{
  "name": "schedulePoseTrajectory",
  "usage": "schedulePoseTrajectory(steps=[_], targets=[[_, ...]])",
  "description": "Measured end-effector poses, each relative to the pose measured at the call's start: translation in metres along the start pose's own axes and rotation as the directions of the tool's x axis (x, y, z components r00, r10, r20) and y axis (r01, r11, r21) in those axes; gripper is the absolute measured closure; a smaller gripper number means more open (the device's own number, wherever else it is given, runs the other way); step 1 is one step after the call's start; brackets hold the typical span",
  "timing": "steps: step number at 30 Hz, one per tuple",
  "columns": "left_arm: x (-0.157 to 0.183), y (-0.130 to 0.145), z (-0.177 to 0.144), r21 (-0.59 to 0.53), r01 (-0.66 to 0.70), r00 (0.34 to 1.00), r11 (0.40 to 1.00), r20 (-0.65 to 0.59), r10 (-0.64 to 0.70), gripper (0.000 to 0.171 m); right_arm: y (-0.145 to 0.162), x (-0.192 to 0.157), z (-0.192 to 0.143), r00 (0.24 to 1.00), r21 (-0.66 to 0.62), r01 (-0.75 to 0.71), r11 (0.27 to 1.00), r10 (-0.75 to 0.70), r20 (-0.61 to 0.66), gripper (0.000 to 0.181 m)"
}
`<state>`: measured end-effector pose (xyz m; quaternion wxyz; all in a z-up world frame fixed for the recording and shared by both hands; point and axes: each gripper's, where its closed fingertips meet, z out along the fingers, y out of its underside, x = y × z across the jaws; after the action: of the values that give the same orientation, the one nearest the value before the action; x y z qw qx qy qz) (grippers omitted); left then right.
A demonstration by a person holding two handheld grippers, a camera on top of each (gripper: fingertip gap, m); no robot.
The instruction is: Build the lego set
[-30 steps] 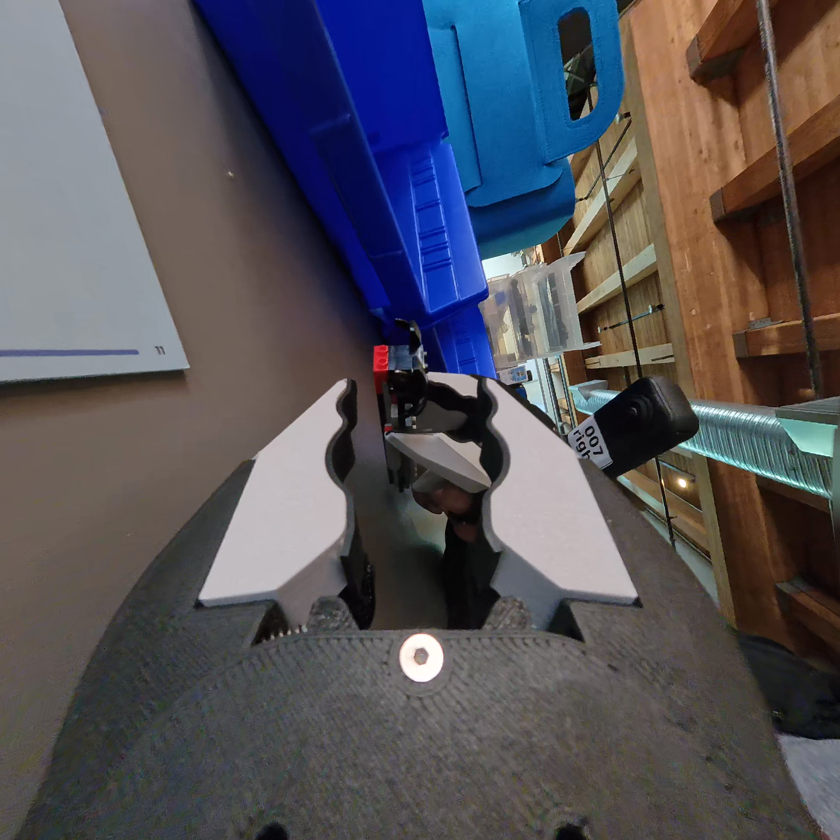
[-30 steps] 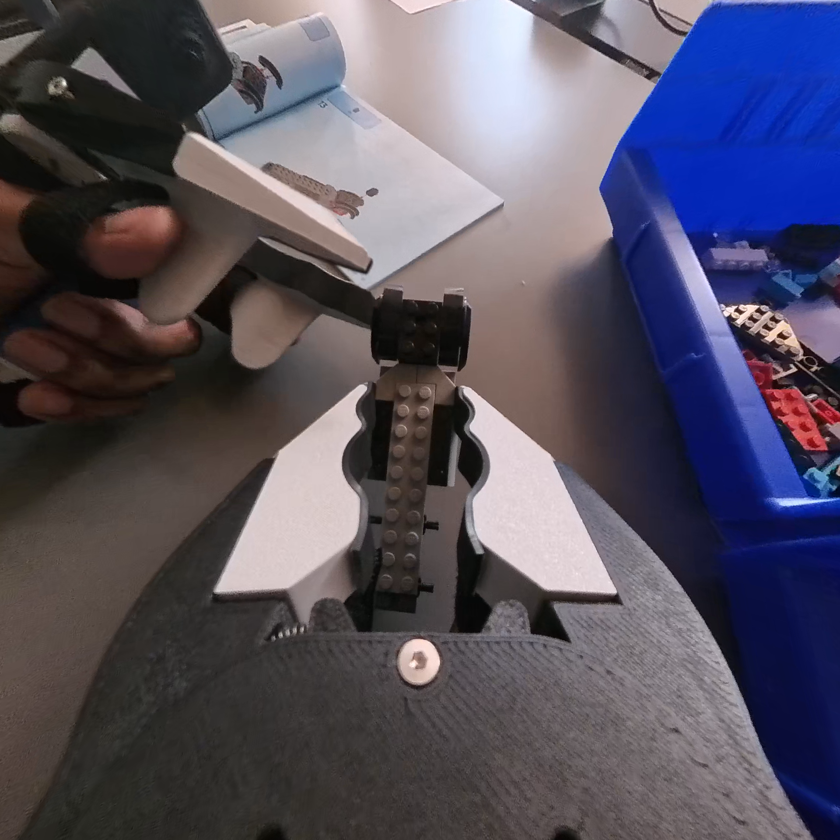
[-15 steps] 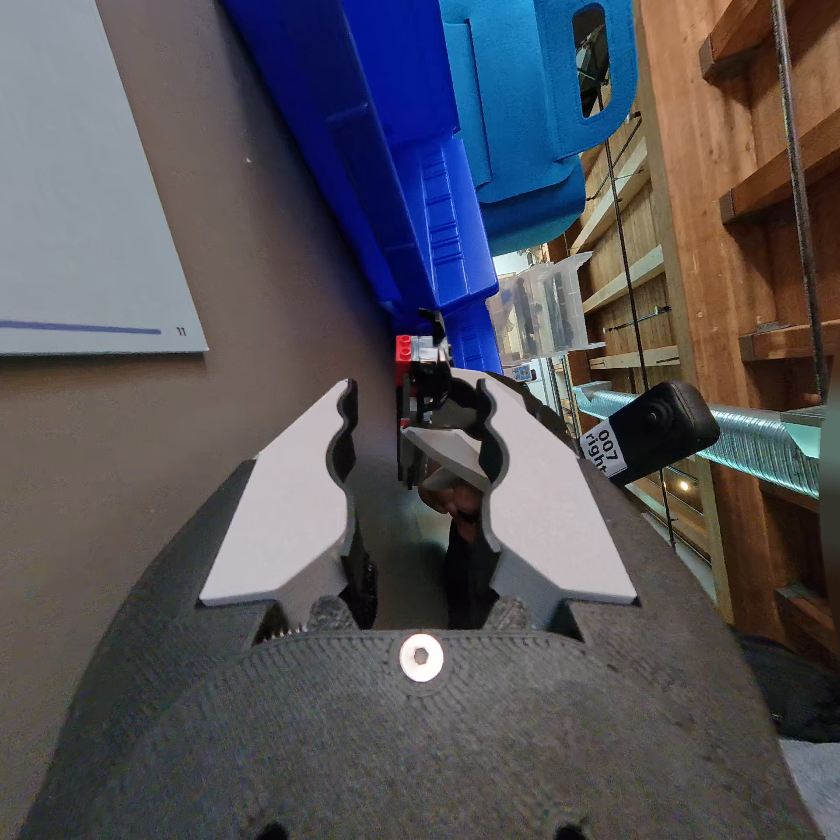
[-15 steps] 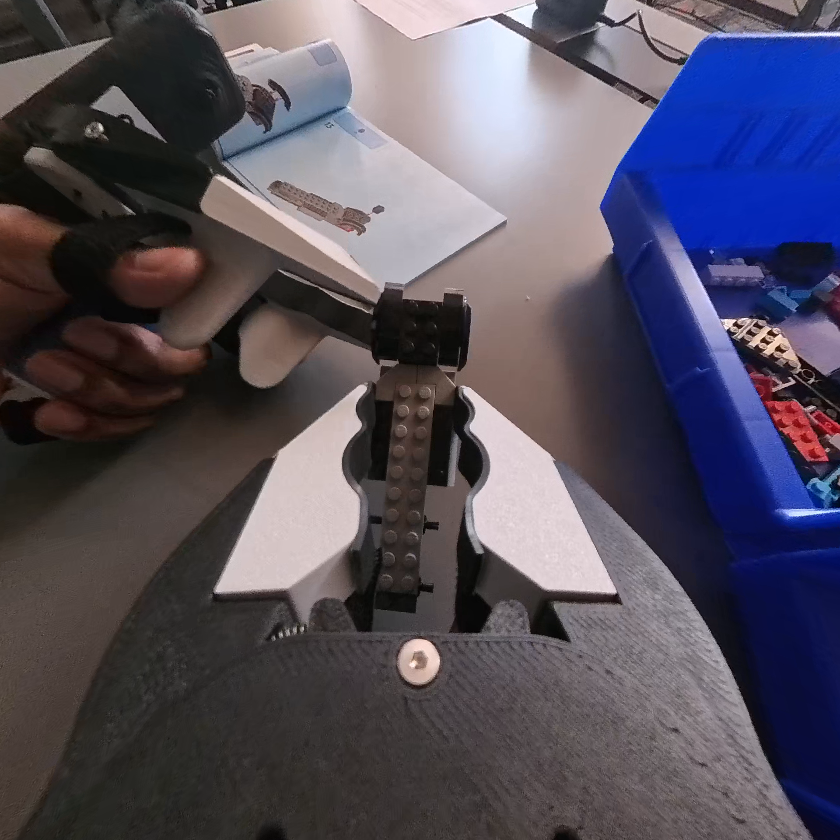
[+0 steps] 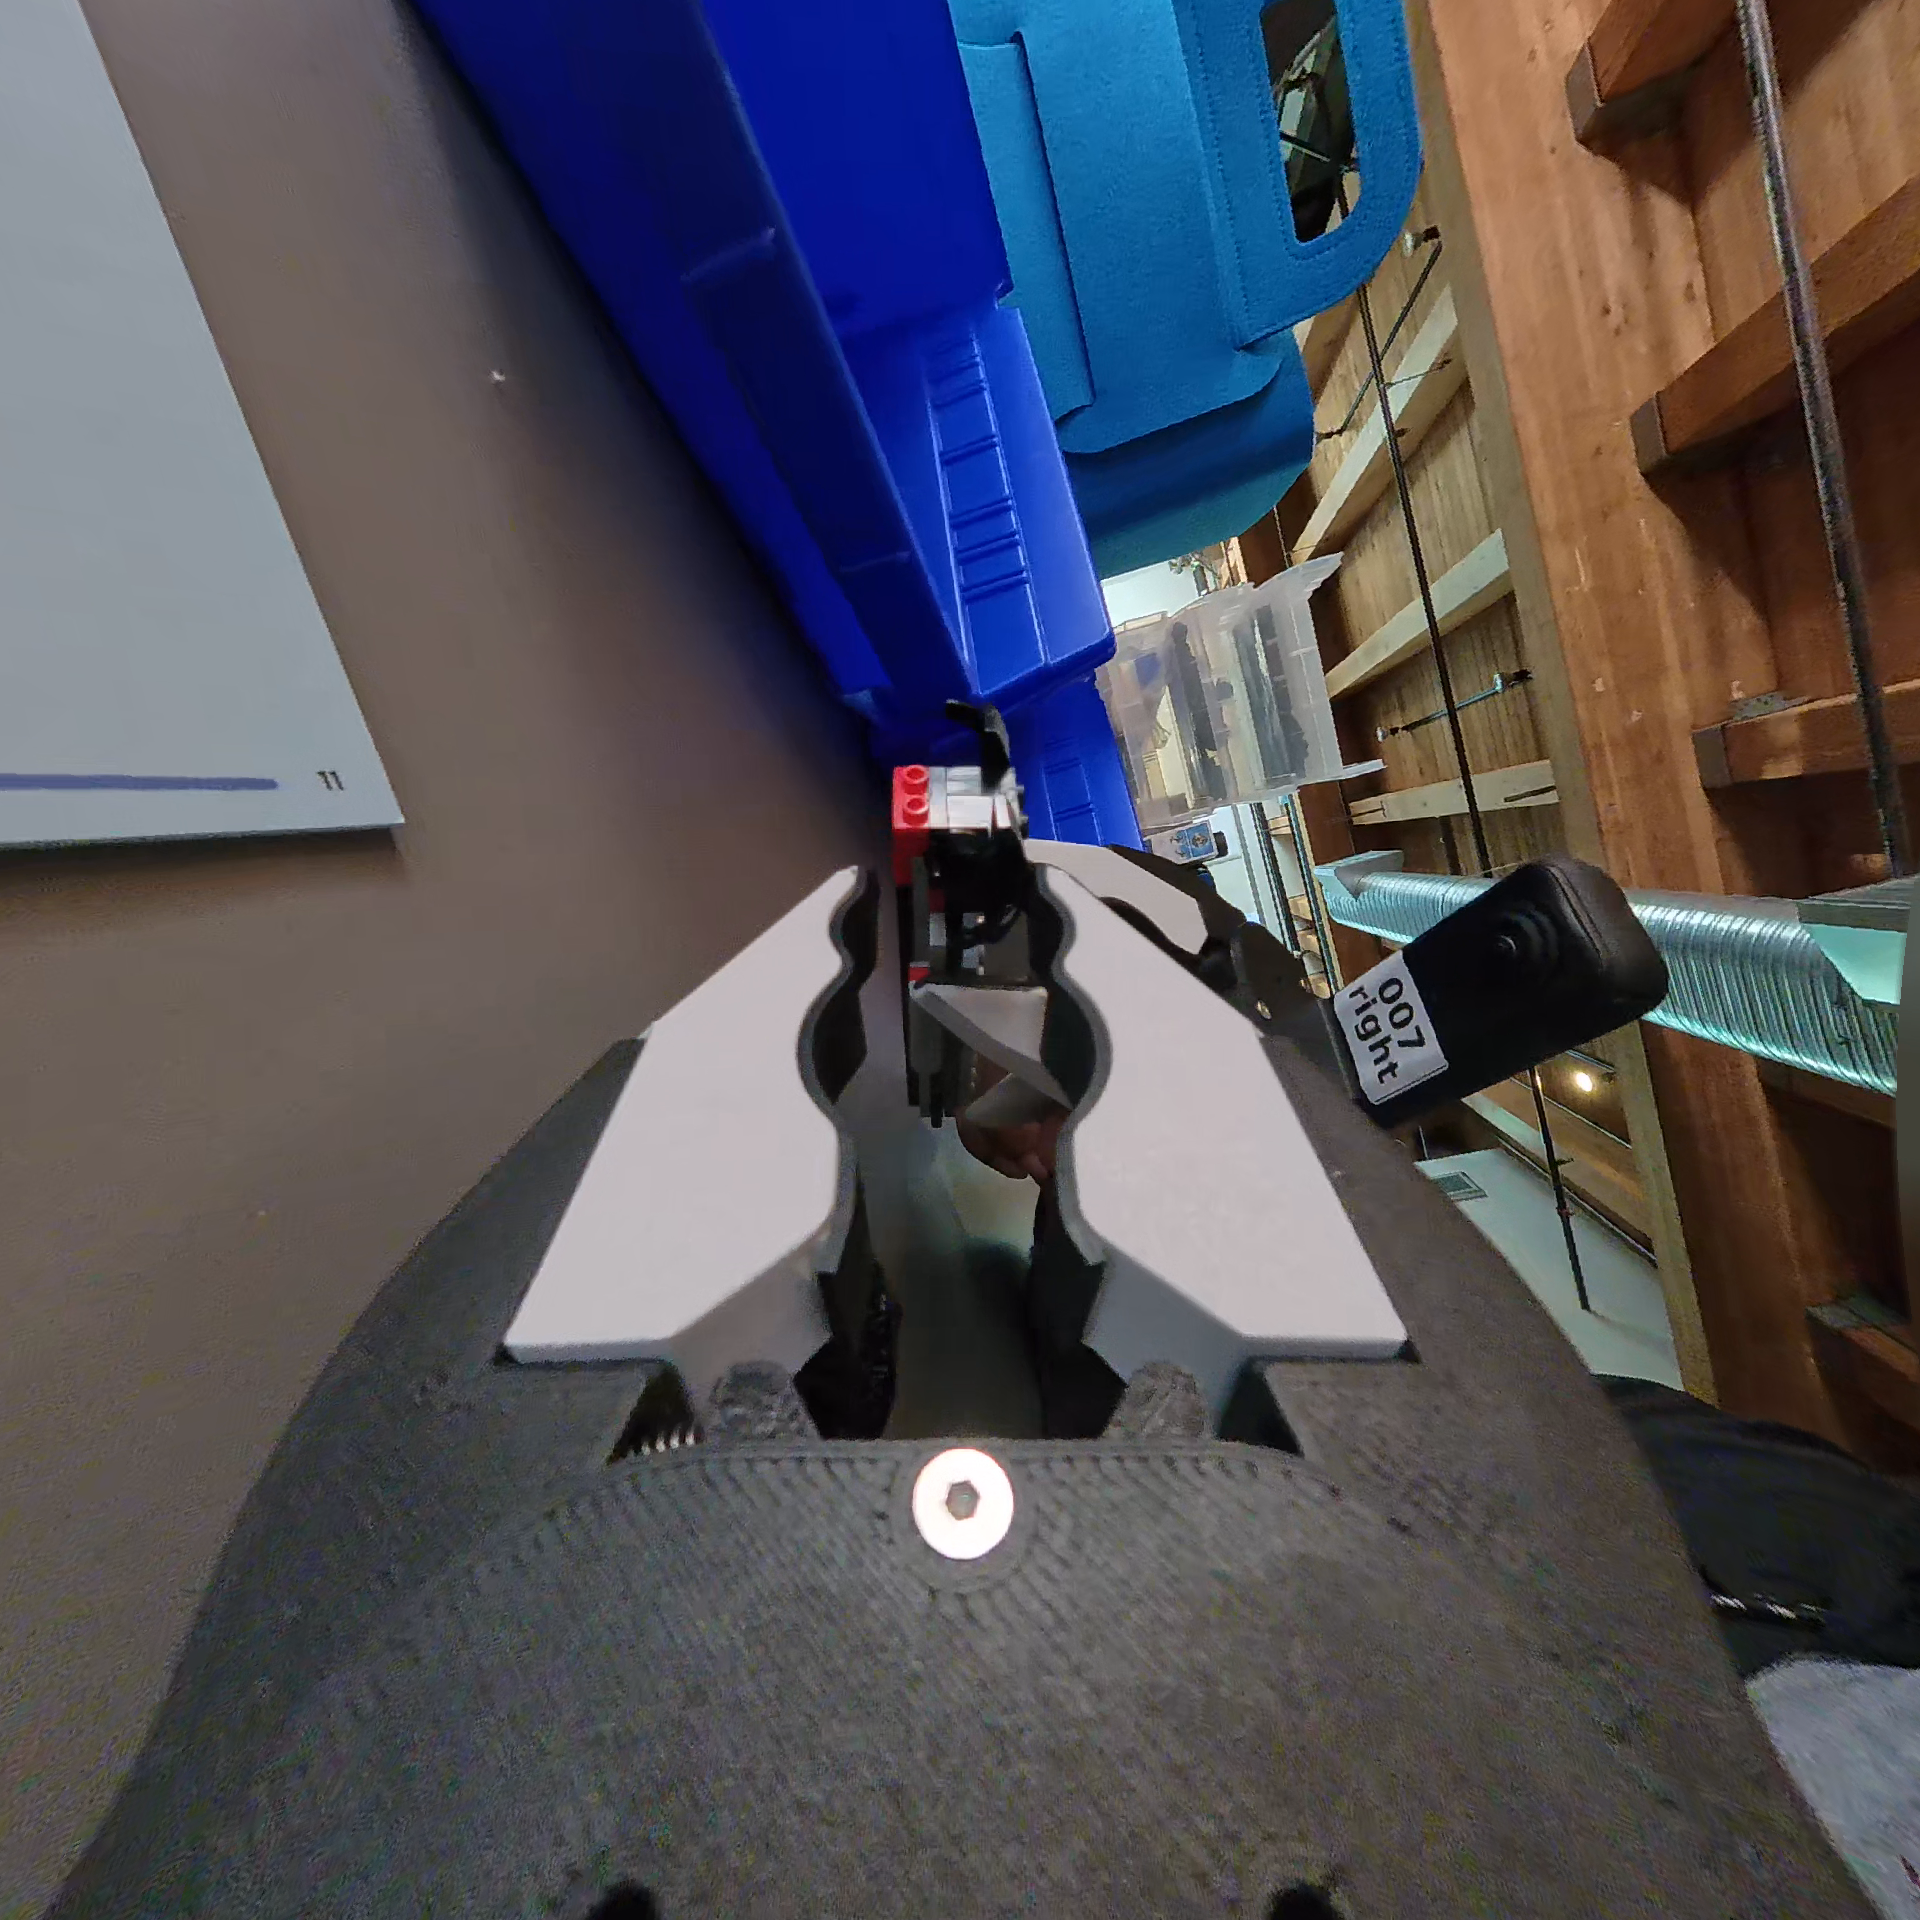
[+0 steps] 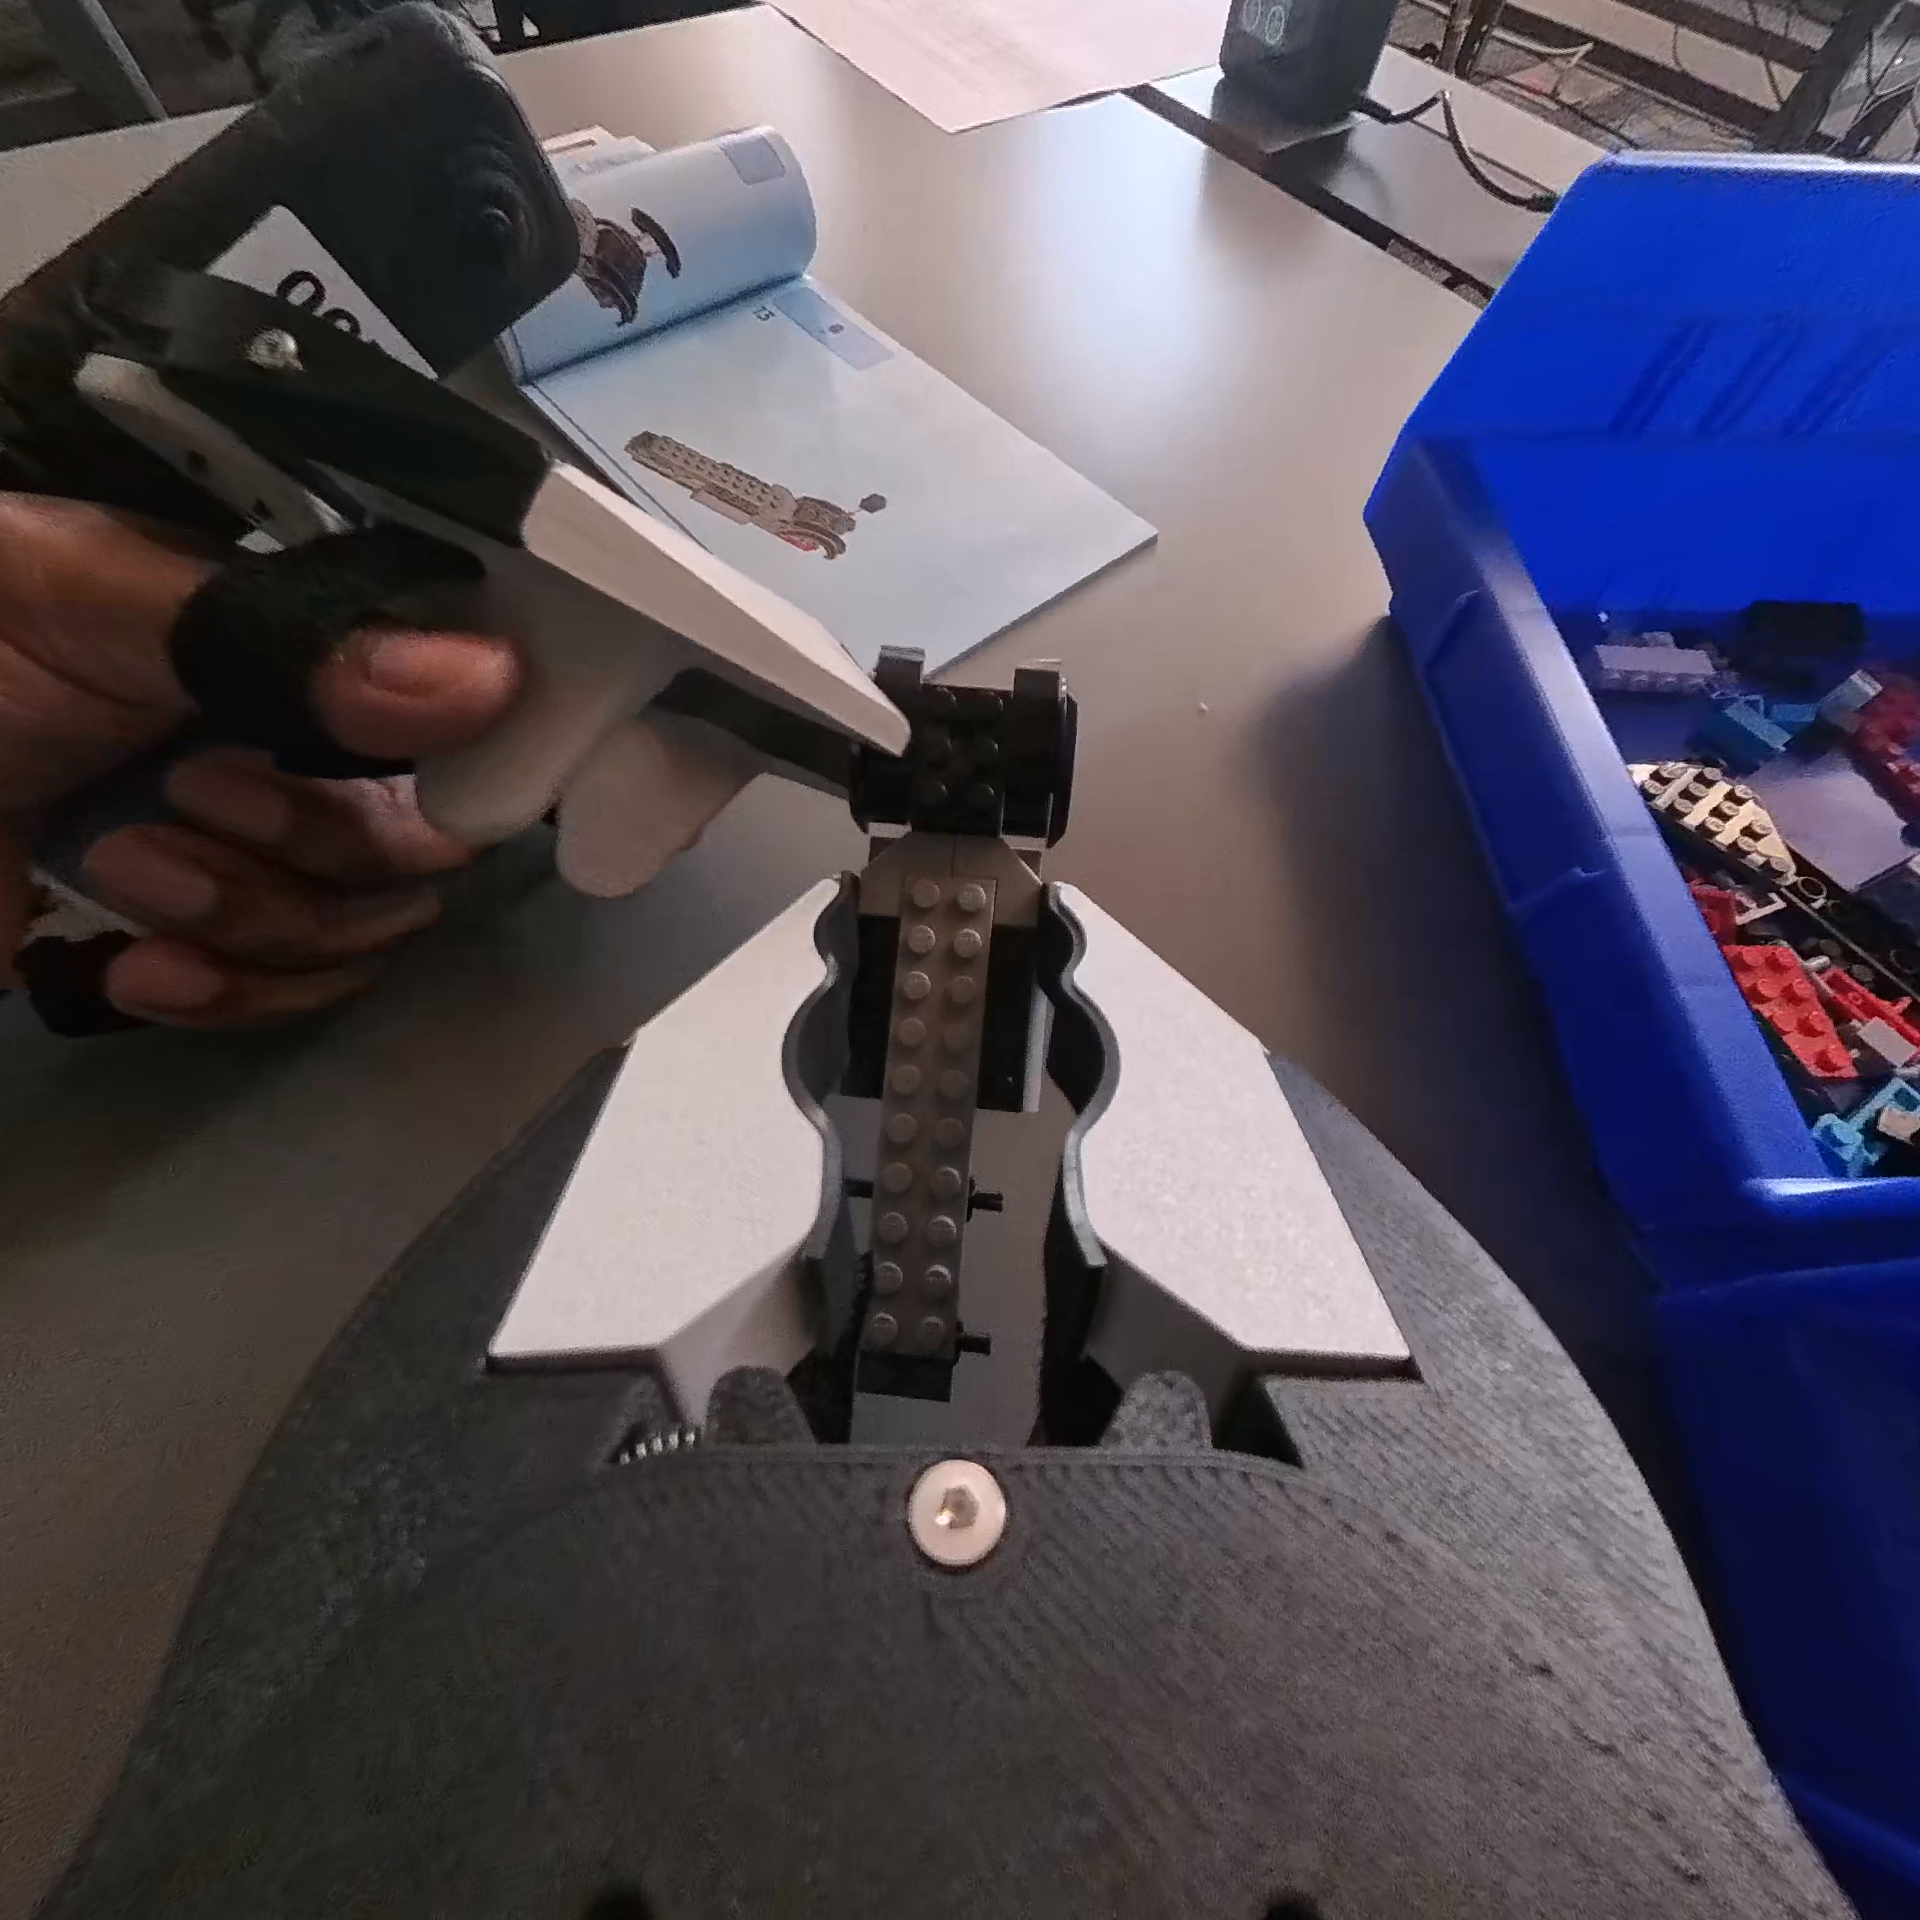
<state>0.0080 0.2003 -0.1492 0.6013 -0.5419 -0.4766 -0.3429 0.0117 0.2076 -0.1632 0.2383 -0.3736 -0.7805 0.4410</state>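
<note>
My right gripper point(image 6: 945, 888) is shut on a long lego model point(image 6: 930, 1091) with a grey studded plate on top. The model's black end point(image 6: 966, 748) sticks out past the fingertips. My left gripper point(image 6: 883, 758) comes in from the left, held by a person's hand point(image 6: 260, 779), and its upper fingertip touches the black end. In the left wrist view, turned on its side, the left gripper point(image 5: 951, 873) has its jaws narrowed around the model's end point(image 5: 956, 831), which has a red brick on the table side. The model is held above the table.
A blue bin point(image 6: 1507, 727) with several loose lego pieces point(image 6: 1787, 987) stands at the right; it also shows in the left wrist view point(image 5: 831, 312). An open instruction booklet point(image 6: 831, 436) lies on the grey table point(image 6: 1195, 312) behind the model. Wooden shelving point(image 5: 1714, 520) stands beyond. Left and right tips are no more than a few centimetres apart.
The left gripper's jaws have narrowed from wide open onto the model's end. Both grippers and the model have risen a little. The right gripper's hold is unchanged.
</note>
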Motion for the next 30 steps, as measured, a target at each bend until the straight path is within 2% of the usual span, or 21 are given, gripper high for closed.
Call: schedulePoseTrajectory(steps=[17,19,30], targets=[[0.009,-0.003,0.000,0.022,-0.020,0.999,1.000,-0.042,0.021,0.150,-0.007,0.001,-0.005,0.998,0.028,0.044,0.999,-0.043,-0.037,0.145],[0.011,-0.003,-0.001,0.027,-0.034,0.998,0.999,-0.050,0.036,0.156,-0.008,0.001,-0.006,0.996,0.029,0.070,0.997,-0.068,-0.057,0.145],[0.018,-0.005,-0.002,0.037,-0.033,0.994,0.999,-0.100,0.037,0.156,-0.015,0.001,-0.009,0.991,0.060,0.110,0.992,-0.105,-0.082,0.145]])
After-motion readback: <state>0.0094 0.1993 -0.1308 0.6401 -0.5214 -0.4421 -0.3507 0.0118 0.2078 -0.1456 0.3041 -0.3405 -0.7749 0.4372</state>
